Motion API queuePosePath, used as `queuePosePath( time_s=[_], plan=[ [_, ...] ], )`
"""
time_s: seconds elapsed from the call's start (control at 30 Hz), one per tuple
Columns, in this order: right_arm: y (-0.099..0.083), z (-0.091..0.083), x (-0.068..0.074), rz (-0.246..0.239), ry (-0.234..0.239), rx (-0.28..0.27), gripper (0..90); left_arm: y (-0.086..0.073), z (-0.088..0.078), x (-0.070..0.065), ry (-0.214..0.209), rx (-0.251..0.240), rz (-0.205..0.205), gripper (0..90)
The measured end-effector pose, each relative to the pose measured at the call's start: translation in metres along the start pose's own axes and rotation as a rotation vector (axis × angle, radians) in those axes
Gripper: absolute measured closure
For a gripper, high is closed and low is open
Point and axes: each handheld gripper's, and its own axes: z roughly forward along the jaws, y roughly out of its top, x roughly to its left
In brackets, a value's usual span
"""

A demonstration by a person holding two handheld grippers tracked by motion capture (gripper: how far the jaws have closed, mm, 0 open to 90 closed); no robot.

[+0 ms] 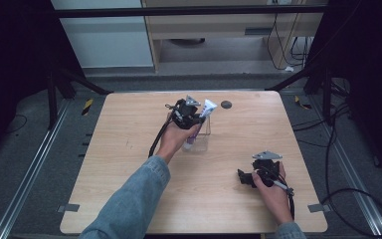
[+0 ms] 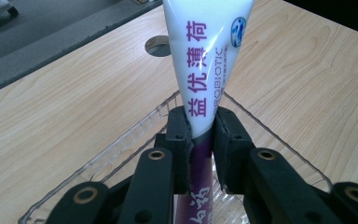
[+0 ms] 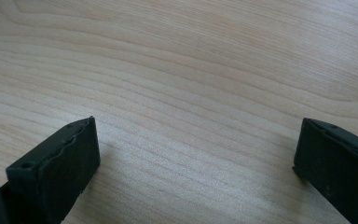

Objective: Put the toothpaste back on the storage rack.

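Blue denim sleeve (image 1: 129, 199), black grippers with grey three-cornered plates, trailing black cables.

1. Wooden table (image 1: 129, 164) lay under the left claw (image 1: 198, 121) and the right claw (image 1: 242, 177); pale grain.
2. Round dark grommet (image 1: 226, 104) sat in the tabletop, just beyond the left claw and to its right.
3. Pale cabinet (image 1: 109, 40) stood on the floor well beyond the left claw, past the table's far edge.
4. Black cables (image 1: 348, 194) looped on the grey floor, off the table, right of the right claw.
5. Yellow-black tape mark (image 1: 87, 106) lay on the floor, well left of the left claw.
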Motion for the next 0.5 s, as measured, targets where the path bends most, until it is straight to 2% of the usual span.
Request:
queuePosePath(
  time_s=[0.5],
  plan=[
    [0.0,0.0,0.0,0.0,0.0,0.0,0.3,-0.0005,-0.0004,0.0011,-0.003,-0.008,-0.011,72.5]
  ],
)
